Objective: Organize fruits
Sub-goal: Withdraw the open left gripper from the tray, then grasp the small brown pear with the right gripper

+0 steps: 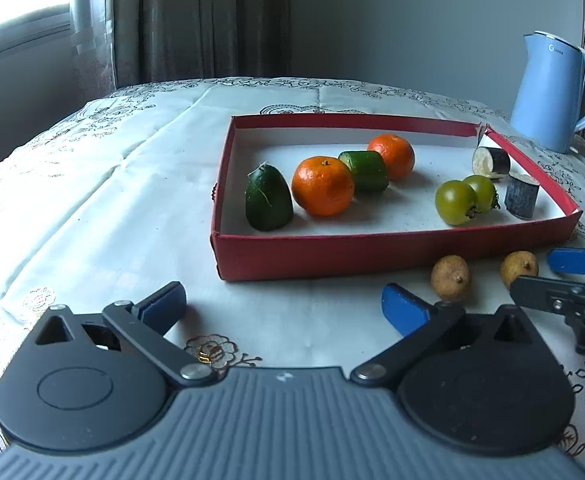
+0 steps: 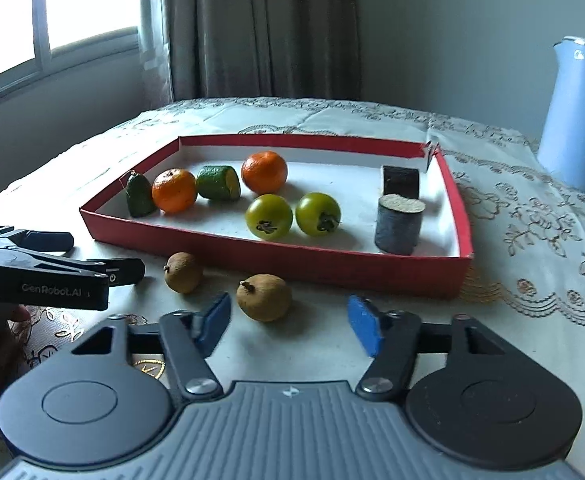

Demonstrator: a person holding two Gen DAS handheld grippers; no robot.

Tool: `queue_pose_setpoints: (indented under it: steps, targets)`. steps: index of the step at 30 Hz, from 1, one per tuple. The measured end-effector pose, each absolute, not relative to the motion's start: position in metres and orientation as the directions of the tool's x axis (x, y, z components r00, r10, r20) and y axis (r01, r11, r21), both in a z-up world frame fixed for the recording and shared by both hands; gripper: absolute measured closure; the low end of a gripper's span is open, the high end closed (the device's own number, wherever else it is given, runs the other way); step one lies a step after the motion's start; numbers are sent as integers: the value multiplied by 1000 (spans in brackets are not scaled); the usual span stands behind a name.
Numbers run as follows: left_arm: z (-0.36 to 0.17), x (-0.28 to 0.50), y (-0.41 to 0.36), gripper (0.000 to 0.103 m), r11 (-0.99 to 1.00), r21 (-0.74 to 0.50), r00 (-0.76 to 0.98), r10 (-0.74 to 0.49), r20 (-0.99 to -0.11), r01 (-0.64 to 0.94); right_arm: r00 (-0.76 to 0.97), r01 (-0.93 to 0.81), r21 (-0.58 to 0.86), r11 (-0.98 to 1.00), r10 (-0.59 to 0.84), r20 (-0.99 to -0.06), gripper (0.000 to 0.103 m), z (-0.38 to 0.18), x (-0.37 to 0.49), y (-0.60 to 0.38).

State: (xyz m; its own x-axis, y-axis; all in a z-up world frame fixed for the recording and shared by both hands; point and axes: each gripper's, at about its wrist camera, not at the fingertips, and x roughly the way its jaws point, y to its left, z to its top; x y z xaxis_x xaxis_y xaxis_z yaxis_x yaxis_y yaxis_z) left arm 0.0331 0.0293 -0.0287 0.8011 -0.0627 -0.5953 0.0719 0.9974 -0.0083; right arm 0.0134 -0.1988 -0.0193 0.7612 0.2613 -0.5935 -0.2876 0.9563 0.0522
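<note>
My right gripper (image 2: 288, 328), half open and empty, sits nearer the longan (image 2: 264, 297) by the red tray's (image 2: 276, 256) front wall; left gripper (image 1: 284, 312) gapes wide

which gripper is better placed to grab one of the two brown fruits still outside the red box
Right. The right gripper is open with the nearer brown fruit just ahead of its fingertips. The left gripper is open over bare cloth, both fruits off to its side.

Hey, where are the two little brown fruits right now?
In both views the two brown fruits lie on the tablecloth, outside the red tray, just before its near wall; the right one sits ahead of the right claw.
</note>
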Motion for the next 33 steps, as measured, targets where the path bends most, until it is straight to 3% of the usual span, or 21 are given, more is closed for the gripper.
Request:
queue_pose_setpoints:
  steps: [9,12,15,33]
  targets:
    - [-29,33,29,0,997,-8,801,-63,-595,72,761,-300,39,953,264,-592,57,-23,21,-187]
    - [-29,33,29,0,997,-7,801,-63,-596,73,764,-302,38,953,266,-588,69,-24,21,-186]
    - [-29,33,29,0,997,-7,801,-63,-596,73,767,-296,41,954,264,-585,74,-24,21,-186]
    - [-29,33,29,0,997,-7,801,-63,-596,73,813,-237,61,970,232,-534,74,-2,18,-208]
